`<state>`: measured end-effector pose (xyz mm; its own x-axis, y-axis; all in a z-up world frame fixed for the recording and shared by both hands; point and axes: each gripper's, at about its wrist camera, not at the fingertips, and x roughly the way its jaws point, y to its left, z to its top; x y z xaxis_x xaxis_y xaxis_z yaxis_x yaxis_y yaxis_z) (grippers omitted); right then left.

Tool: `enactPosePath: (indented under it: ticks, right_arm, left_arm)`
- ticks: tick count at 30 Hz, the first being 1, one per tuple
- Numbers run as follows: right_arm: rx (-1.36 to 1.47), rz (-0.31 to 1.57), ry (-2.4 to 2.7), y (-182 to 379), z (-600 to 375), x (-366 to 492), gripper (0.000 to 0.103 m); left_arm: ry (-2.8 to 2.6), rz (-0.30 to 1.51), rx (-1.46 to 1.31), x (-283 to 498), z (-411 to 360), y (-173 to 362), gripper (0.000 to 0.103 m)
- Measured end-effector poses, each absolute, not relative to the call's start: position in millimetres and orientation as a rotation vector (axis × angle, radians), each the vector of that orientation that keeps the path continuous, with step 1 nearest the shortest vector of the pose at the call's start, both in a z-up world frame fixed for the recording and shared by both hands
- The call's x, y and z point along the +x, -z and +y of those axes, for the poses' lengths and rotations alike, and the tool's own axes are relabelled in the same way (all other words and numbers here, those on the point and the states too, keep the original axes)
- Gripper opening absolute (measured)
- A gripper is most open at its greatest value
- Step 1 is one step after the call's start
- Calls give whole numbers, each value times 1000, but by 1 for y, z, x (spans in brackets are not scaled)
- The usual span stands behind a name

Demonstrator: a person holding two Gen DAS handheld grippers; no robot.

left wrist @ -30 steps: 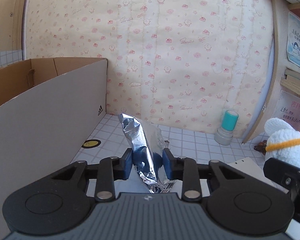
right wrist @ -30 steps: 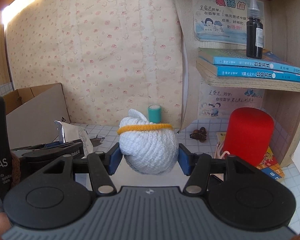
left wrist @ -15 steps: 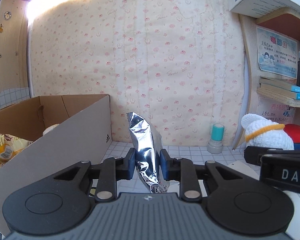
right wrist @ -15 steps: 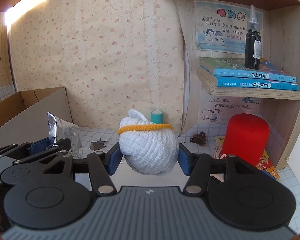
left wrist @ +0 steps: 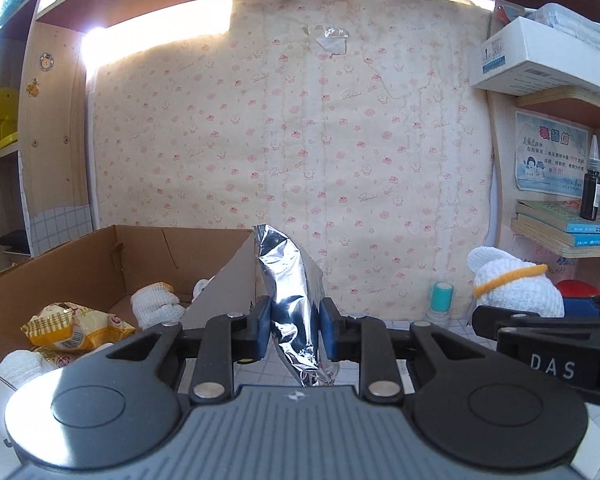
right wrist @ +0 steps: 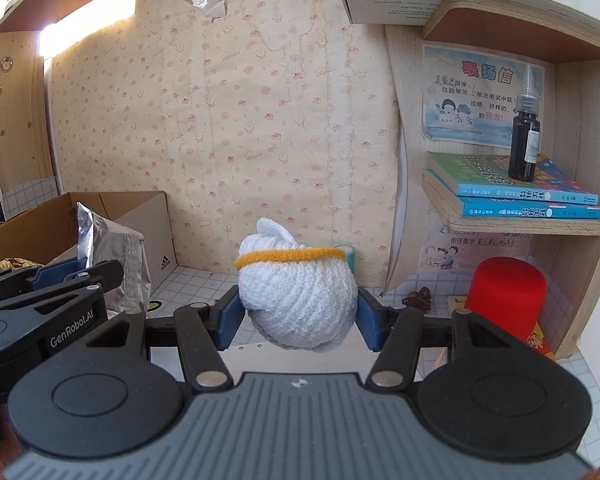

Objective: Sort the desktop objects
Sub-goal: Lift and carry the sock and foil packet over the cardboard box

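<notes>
Your left gripper was clamped on a crinkled silver foil packet, its blue pads pressing the shiny, creased sides while the packet stood upright between them, off the tiled desk. To the left sat an open cardboard box with matte brown walls; inside lay a yellow plastic snack bag and a soft white knitted bundle.

Your right gripper was closed around a rounded white knitted ball, ribbed in texture and ringed near its top by a fuzzy orange band. The ball was held above a flat pale sheet on the desk. Beyond it to the right stood a smooth red cylinder under a wooden shelf, where a dark bottle with a pointed nozzle rested on stacked blue-edged books. A teal-capped stamp stood far back against the patterned wallpaper.
</notes>
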<state>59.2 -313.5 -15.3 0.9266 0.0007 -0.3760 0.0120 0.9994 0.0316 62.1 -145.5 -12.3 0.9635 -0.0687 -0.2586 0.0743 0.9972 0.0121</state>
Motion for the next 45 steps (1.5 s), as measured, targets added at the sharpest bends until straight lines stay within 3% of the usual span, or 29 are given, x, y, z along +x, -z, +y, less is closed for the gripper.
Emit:
enactPosePath:
  ticks: [24, 45]
  right_arm:
    - [-43, 314, -143, -23, -227, 43, 58]
    - [-109, 320, -319, -30, -117, 71, 58]
  left_arm:
    - [-6, 204, -74, 26, -57, -35, 26]
    - [-149, 232, -116, 35, 39, -24, 26]
